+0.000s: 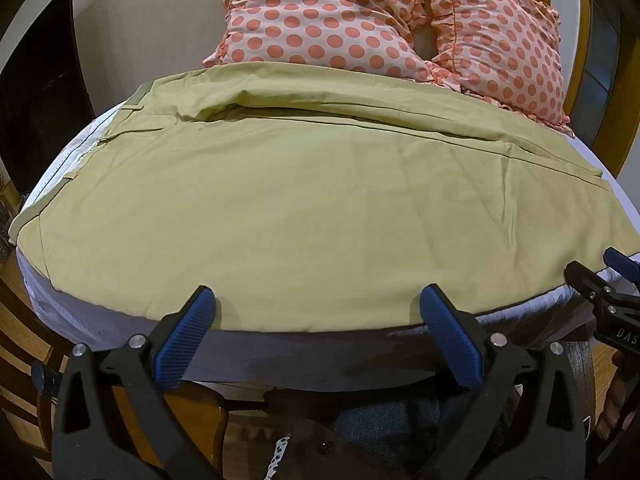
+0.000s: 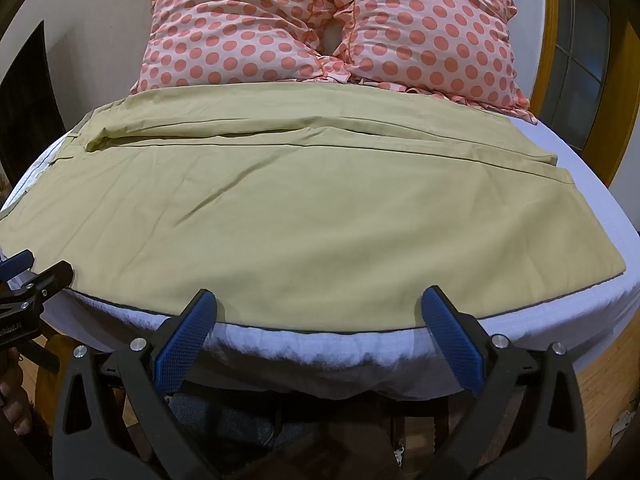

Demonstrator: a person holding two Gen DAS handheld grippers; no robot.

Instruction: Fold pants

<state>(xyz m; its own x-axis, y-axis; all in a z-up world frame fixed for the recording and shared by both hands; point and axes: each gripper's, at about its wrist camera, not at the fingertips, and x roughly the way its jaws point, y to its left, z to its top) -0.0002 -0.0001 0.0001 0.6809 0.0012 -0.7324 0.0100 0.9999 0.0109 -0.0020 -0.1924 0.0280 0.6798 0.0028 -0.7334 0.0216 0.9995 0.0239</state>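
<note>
Khaki pants (image 1: 304, 200) lie flat across the bed, waistband at the left, leg hems at the right, one leg laid over the other. They also show in the right wrist view (image 2: 304, 224). My left gripper (image 1: 316, 300) is open and empty, its blue fingertips at the pants' near edge, left of the middle. My right gripper (image 2: 318, 300) is open and empty at the near edge further right. Each gripper shows at the edge of the other's view: the right one (image 1: 608, 280), the left one (image 2: 36, 276).
The bed has a white sheet (image 2: 592, 200). Two pink polka-dot pillows (image 1: 320, 12) (image 2: 432, 28) lie behind the pants. A wooden bed frame (image 2: 600, 368) runs below the mattress. A wooden door frame (image 2: 548, 40) stands at the right.
</note>
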